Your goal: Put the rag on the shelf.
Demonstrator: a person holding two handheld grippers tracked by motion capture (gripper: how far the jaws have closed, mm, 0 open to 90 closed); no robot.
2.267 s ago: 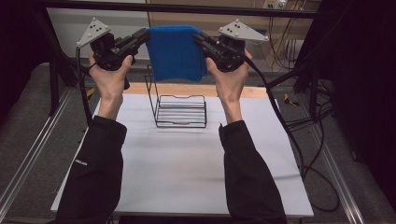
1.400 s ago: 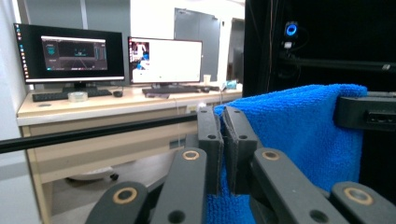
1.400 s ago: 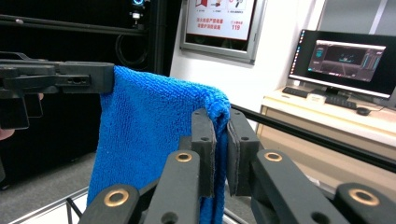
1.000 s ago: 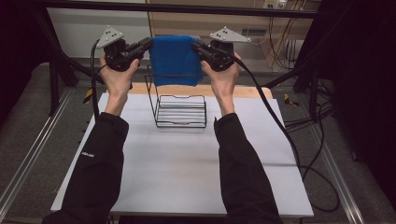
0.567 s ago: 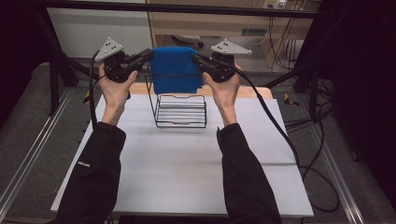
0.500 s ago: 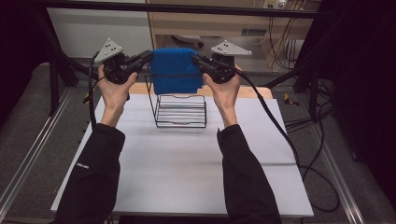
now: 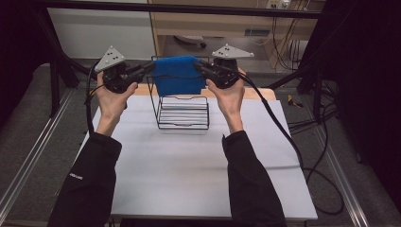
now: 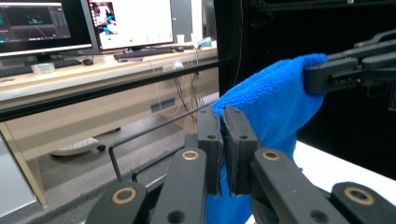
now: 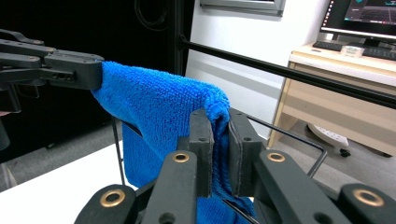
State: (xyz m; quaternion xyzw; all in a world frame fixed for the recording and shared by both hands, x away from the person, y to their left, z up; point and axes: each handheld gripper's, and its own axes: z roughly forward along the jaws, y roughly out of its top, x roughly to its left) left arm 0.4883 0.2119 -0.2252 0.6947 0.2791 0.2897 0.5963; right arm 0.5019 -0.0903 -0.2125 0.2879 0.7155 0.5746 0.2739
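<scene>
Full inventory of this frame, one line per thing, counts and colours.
blue cloth: 1, blue, held up by its top corners over the rack's rail
wire rack: 1, black, far middle of the table
table: 1, white top
monitors: 2, lit, on a wooden desk behind
left claw: 1, black, shut on the cloth's left corner
right claw: 1, black, shut on the right corner
hands: 2, dark sleeves, entering from the bottom

The blue towel (image 7: 177, 75) now hangs lower, draped against the wire rack (image 7: 182, 111). Both hands sit lower and farther forward than before.
</scene>
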